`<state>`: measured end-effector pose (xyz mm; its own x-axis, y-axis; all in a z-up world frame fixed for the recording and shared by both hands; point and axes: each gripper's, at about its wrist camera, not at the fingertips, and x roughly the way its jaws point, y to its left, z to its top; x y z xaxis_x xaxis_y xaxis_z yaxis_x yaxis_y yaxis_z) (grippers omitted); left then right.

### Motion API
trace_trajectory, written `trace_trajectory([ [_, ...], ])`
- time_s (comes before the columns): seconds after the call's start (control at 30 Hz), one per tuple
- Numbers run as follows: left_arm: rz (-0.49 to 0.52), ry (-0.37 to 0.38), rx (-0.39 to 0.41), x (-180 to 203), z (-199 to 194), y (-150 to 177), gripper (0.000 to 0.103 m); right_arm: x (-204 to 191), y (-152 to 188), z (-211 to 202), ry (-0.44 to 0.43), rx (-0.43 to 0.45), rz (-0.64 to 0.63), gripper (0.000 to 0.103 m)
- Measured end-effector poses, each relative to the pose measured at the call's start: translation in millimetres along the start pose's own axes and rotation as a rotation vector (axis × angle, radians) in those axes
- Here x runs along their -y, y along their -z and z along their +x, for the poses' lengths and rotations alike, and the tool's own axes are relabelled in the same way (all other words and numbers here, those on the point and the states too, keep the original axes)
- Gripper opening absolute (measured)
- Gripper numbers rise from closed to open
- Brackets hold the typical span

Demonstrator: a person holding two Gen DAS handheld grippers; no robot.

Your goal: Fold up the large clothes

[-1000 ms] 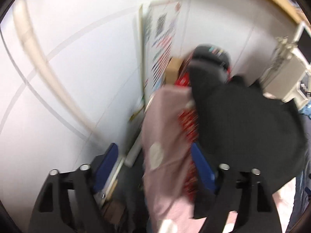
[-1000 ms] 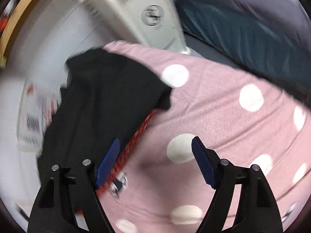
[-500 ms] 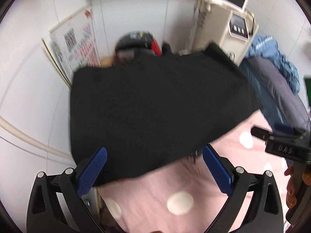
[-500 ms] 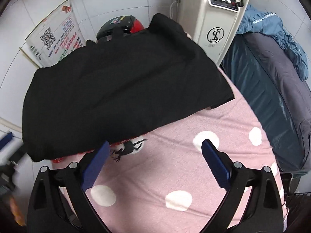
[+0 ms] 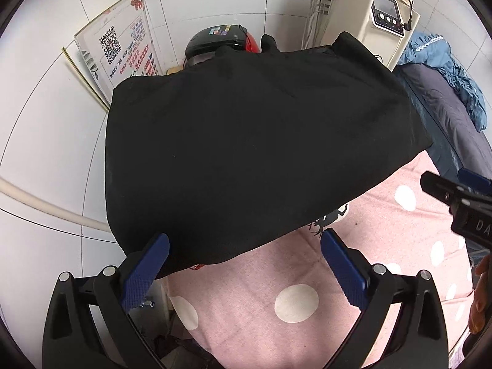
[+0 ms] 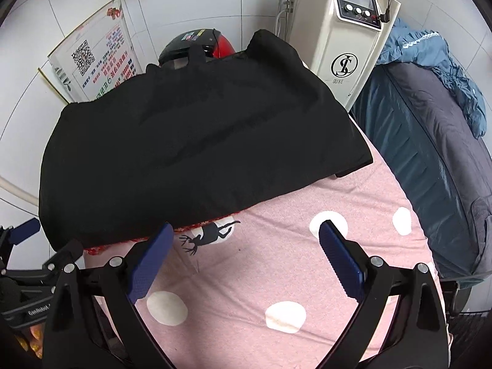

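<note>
1. At the left edge of the left wrist view stands a white tiled wall, with a printed notice board (image 5: 123, 52) leaning against it in the upper left.
2. Just right of the board, a black and red appliance (image 5: 221, 43) peeks out from behind the cloth at top centre.
3. Filling the middle of both views lies the black garment (image 5: 252, 141), spread fairly flat over the far part of the pink dotted bedsheet (image 5: 295, 304). A red patterned edge (image 6: 212, 220) shows just under its near hem, whether lining or another piece I cannot tell.
4. A second ago the garment hung bunched and tilted in blurred frames; half a second ago it was already laid out, and it has not shifted since.
5. At the bottom of the left wrist view, the left gripper (image 5: 243, 269) has its blue pads spread wide with nothing between them; its left pad overlaps the near hem in the frame. They were narrower a second ago.
6. Likewise, the right gripper (image 6: 243, 258) stands wide and empty over the sheet near the deer print (image 6: 206, 236), having also widened.
7. In my judgement both hands have just let go after laying the garment down, so the spreading step is done and a fold can begin from the near hem.
8. At the upper right stand a cream machine (image 6: 347, 46) and dark blue bedding (image 6: 430, 129).
</note>
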<state>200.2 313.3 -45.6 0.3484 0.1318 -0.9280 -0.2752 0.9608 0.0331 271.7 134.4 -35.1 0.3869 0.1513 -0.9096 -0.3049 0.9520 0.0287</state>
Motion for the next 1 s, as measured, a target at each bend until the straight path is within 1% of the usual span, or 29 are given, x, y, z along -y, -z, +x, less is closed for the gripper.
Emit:
trace_trajectory([
  [0.17, 0.004, 0.009, -0.039, 1.7, 2.4, 2.2, 0.097, -1.9, 2.8, 2.8, -0.015, -0.015, 0.003, 0.094],
  [0.47, 0.020, 0.001, -0.029, 5.0, -0.2, 4.5, 0.097, -0.9, 7.0, 2.5, -0.019, -0.015, 0.008, 0.094],
  [0.77, 0.007, 0.006, -0.037, 3.5, -0.5, 5.3, 0.097, -1.4, 7.3, 1.3, -0.027, -0.009, 0.010, 0.094],
  [1.0, 0.017, 0.000, -0.026, 5.0, -2.8, 5.2, 0.097, -1.6, 8.9, 0.3, -0.027, -0.011, 0.009, 0.094],
])
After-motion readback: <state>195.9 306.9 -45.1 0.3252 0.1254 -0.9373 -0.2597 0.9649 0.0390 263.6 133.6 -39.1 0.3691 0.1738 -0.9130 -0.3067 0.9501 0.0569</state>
